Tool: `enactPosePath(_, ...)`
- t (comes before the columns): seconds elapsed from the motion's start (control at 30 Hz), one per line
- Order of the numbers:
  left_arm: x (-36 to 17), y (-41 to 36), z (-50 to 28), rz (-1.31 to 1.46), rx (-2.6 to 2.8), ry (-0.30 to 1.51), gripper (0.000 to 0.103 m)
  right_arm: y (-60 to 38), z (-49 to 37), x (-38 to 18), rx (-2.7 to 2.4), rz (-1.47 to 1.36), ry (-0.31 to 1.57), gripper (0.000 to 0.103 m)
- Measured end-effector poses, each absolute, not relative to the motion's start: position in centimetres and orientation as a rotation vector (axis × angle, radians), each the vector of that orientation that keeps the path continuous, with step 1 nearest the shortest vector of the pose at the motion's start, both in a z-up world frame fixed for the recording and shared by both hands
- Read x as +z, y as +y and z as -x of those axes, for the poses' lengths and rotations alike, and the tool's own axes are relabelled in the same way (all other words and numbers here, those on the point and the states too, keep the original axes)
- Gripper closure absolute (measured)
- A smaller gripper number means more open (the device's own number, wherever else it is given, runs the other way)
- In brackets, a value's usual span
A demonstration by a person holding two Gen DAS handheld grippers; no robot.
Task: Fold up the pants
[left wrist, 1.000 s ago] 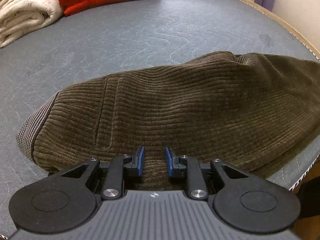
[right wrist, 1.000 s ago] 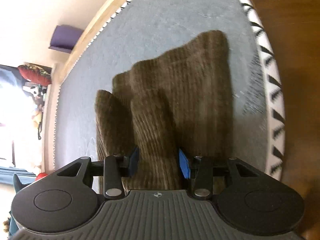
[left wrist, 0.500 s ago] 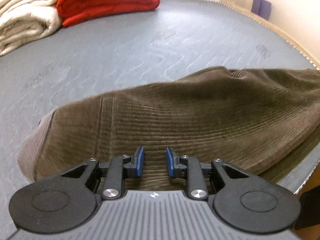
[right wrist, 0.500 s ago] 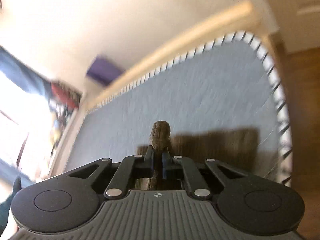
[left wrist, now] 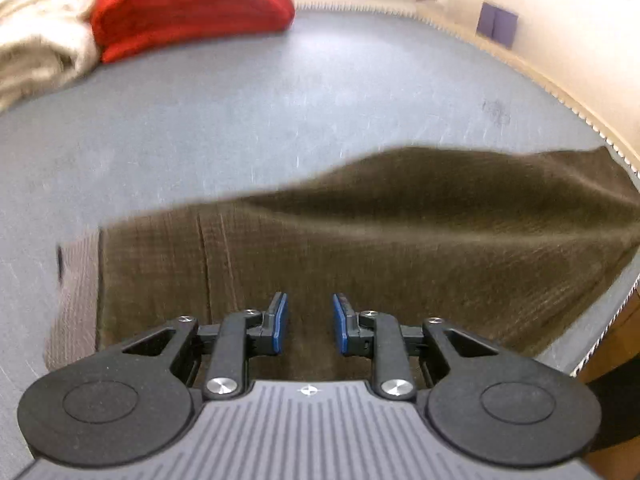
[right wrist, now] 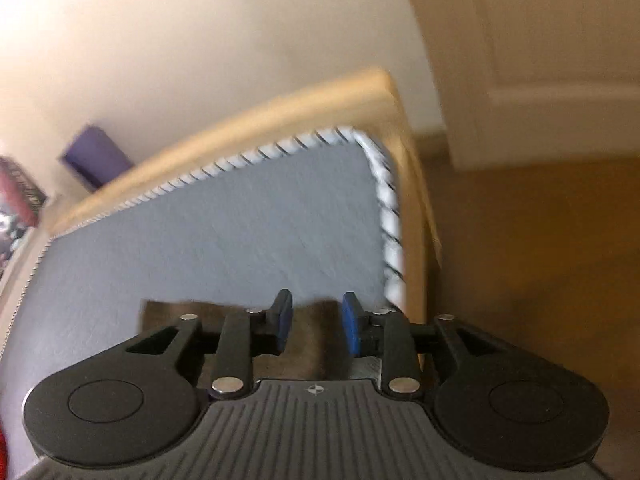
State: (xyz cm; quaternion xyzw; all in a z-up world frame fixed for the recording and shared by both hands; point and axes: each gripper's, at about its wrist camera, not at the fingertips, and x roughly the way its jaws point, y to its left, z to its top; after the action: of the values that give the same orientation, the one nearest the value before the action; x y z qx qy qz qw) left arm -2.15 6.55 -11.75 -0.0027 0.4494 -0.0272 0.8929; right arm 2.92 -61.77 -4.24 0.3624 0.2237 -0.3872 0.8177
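Right hand-held gripper (right wrist: 316, 322), jaws just opening, tilts down above pants (right wrist: 304, 344).

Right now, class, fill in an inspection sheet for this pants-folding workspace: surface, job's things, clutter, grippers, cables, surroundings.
Surface: grey quilted mattress, corded edge.
Job's things: brown corduroy pants lying across the near edge, blurred.
Clutter: red blanket and cream blanket folded at the far corner.
Grippers: left hand-held gripper open over the pants; right hand-held gripper has just been opening, nothing between its jaws.
Cables: nothing seen.
Surroundings: pale wall, wooden floor, purple blocks.
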Motion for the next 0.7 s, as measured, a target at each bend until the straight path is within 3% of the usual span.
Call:
enactPosePath(0.07,-13.7,6.1,1.8,-0.048,-0.069,1.02,0.075,-60.3,-4.5,-3.6,-0.713,-0.707,0.463,0.065)
enactPosePath(0.2,-13.7,5.0,2.0,-0.131,-0.074,1.0,0.074,-57.1,-9.3,-4.1,-0.431,-0.664,0.552,0.051)
enactPosePath(0.6,-13.8,5.7,2.2,-0.093,-0.089,0.989,0.074,-52.2,-19.5,-8.9,-0.41,-0.753,0.746,0.046)
enactPosePath(0.67,-13.8,5.8,2.3,-0.09,-0.093,0.989,0.074,-51.2,-20.5,-8.7,-0.45,-0.678,0.747,0.05)
enactPosePath(0.7,-13.8,5.9,2.3,-0.088,-0.094,0.989,0.073,-50.6,-21.1,-8.7,-0.479,-0.618,0.755,0.073)
